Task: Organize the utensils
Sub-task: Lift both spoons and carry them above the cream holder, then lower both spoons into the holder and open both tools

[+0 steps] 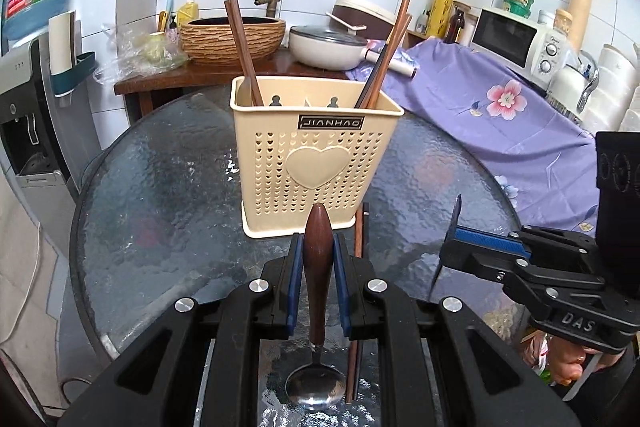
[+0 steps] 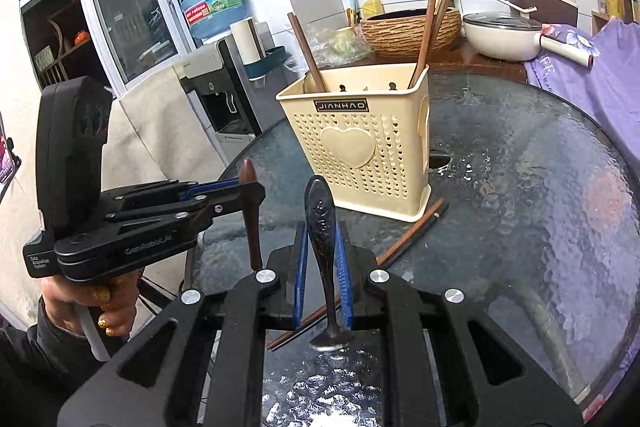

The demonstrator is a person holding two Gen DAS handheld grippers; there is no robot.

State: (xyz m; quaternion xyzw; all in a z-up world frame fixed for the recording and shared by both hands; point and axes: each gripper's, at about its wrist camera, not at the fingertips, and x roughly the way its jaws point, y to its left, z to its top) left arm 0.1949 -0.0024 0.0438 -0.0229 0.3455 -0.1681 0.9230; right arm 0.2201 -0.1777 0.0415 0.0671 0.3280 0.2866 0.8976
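My left gripper (image 1: 318, 267) is clamped on the wooden handle of a spoon (image 1: 317, 385), bowl hanging near me. My right gripper (image 2: 323, 267) is pinched on a dark metal-handled utensil (image 2: 320, 223). Loose chopsticks (image 2: 416, 231) lie on the glass table (image 2: 540, 227) just beyond. Farther off stands the cream utensil holder (image 1: 316, 155), chopsticks upright inside.

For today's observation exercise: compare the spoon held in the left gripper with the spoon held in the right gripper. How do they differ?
1. The left gripper's spoon has a smooth brown wooden handle; the right gripper's spoon has a dark embossed metal handle.
2. The wooden handle is thick and rounded; the metal one is flat and flared.

Shared: both are clamped by the handle, bowl hanging down, above the glass table.
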